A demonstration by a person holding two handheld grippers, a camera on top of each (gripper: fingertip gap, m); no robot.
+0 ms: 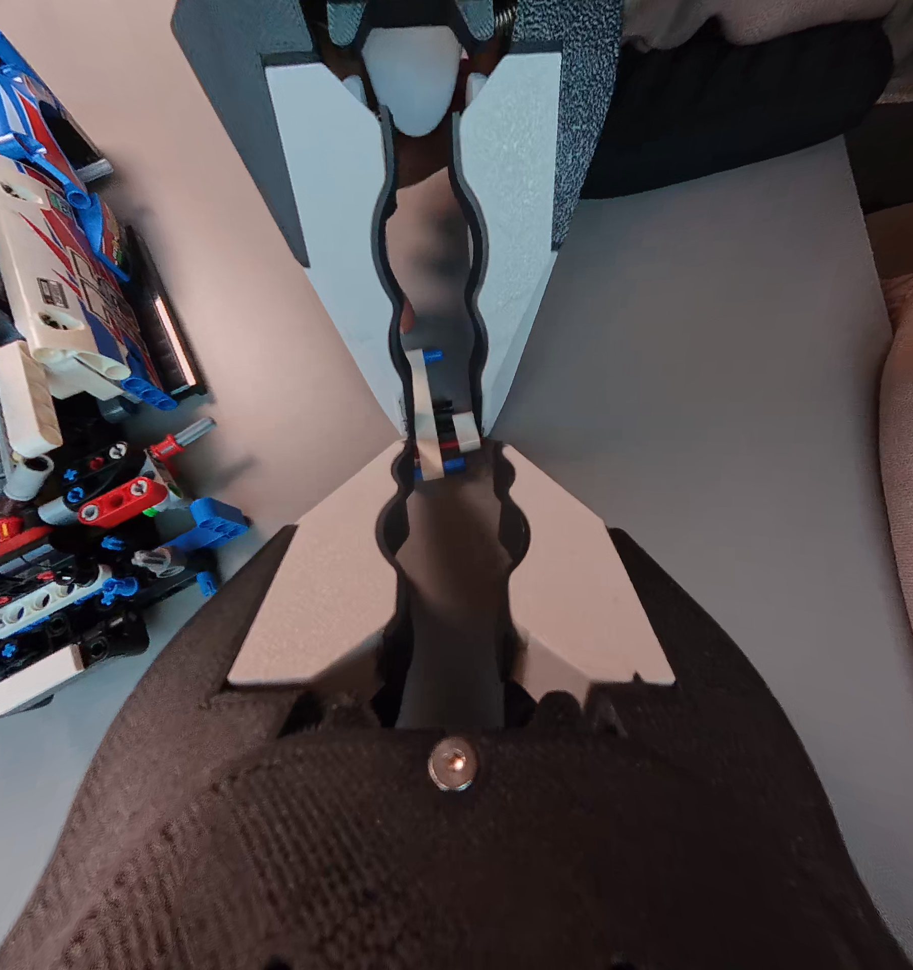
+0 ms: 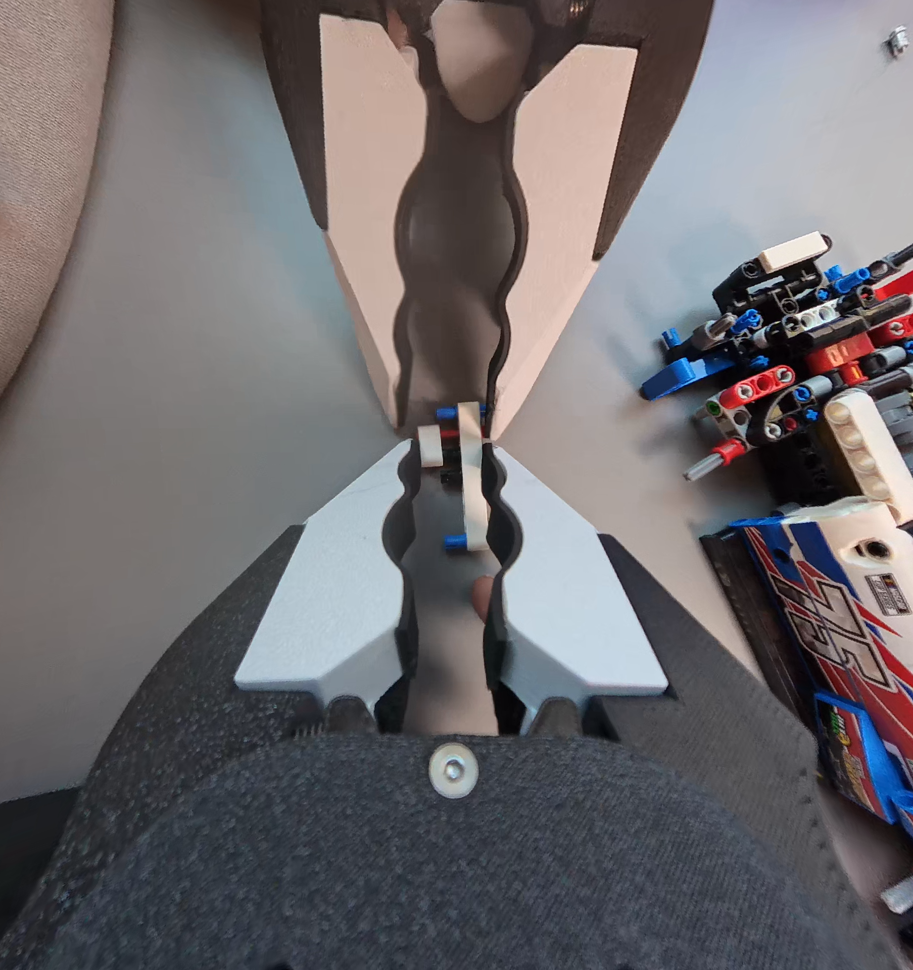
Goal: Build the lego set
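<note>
Above the pale grey tabletop point(image 1: 680, 367), the two grippers meet tip to tip with a small lego sub-assembly point(image 1: 443, 446) caught between them. In the left wrist view, the left gripper point(image 1: 446, 462), with its dark body and pinkish-lit fingers, is closed to a narrow gap on the near end of the piece, a cluster of white beams with red, black and blue pins. The right gripper point(image 1: 441, 414) comes in from the opposite side, its light grey fingers also nearly together around the same piece.

In the right wrist view the right gripper point(image 2: 451, 462) pinches a long white beam point(image 2: 472, 472) against its right finger, and a blue pin point(image 2: 454, 541) sticks out sideways from the beam's near end. A shorter white piece point(image 2: 430, 445) sits just beside it, near the left finger. The left gripper point(image 2: 446, 420) grips the far end of the sub-assembly.

The partly built lego car point(image 2: 837, 472), blue, red, white and black with stickered panels, lies on the tabletop well to the side; it shows at the left edge of the left wrist view point(image 1: 50, 367). A small loose grey part point(image 2: 897, 47) lies apart on the tabletop
</note>
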